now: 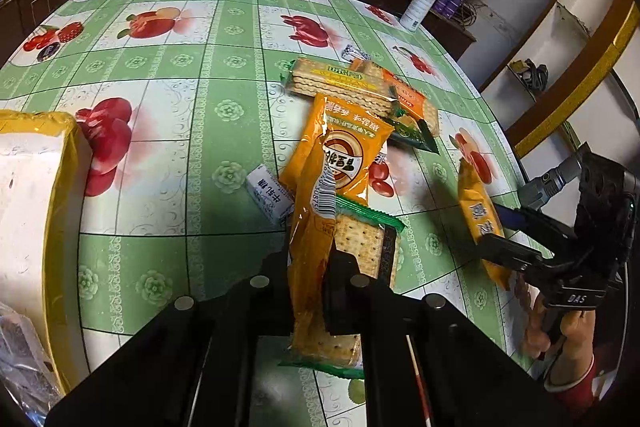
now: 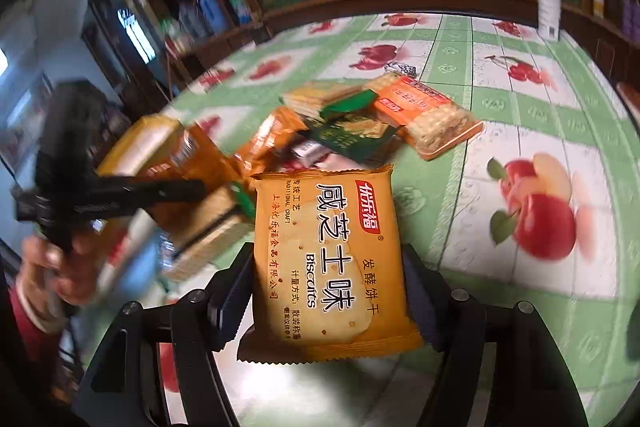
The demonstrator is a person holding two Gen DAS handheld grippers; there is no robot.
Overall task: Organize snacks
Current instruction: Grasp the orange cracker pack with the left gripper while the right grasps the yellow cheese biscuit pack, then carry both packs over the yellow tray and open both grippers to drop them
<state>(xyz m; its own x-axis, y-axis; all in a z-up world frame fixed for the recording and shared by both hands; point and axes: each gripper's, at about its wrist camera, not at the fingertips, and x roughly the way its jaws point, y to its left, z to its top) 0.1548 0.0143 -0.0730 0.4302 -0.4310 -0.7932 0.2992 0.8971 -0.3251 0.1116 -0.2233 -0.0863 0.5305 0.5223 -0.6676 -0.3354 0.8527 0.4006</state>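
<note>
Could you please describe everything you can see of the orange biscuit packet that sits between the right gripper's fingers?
The orange biscuit packet is a flat, glossy plastic pouch with zigzag-cut ends, printed with large white characters, the word "Biscuits" and a cracker picture. It appears sealed and unopened. It lies lengthwise between the fingers of the right gripper, whose pads sit against its long edges. The left wrist view shows it edge-on, raised off the green fruit-patterned tablecloth, apart from the snack pile behind it.

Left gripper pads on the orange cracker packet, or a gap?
Touching. Left wrist view: the left gripper has both fingers pinching the upright orange cracker packet with no gap.
</note>
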